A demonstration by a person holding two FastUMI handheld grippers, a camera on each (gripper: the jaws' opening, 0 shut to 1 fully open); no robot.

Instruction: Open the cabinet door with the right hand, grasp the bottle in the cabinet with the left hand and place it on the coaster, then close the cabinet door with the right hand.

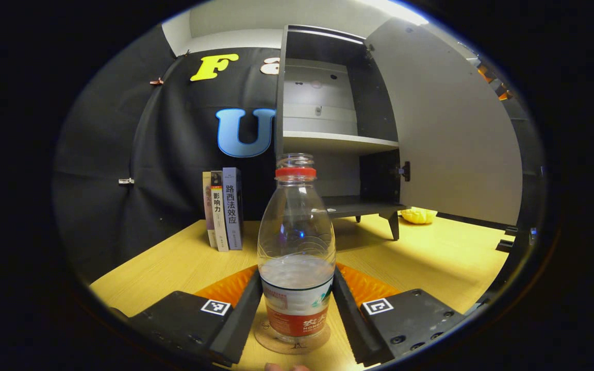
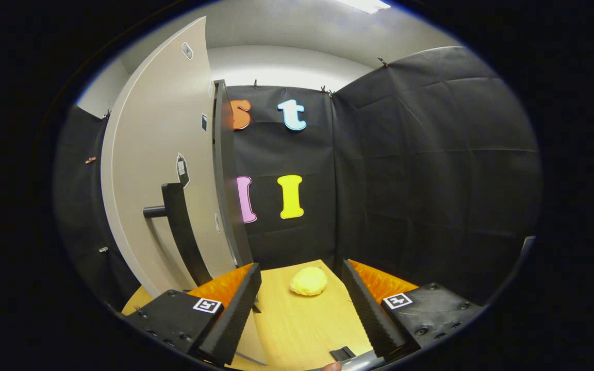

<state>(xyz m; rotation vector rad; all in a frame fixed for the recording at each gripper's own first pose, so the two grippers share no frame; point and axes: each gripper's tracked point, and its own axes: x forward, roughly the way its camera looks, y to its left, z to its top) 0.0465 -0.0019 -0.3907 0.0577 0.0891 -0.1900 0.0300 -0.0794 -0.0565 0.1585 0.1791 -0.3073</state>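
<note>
A clear water bottle with a red neck ring and no cap stands upright on a round coaster on the wooden table. My left gripper is shut on the bottle's lower half, a finger pressing each side. Behind it the cabinet stands open, shelves bare, its pale door swung out to the right. In the right gripper view the door rises close on the left with its dark bar handle. My right gripper is open just right of the door's edge, holding nothing.
Three books stand upright left of the cabinet. A yellow lumpy object lies on the table beyond the door; in the right gripper view this yellow object is just ahead of the fingers. Black cloth walls close in behind.
</note>
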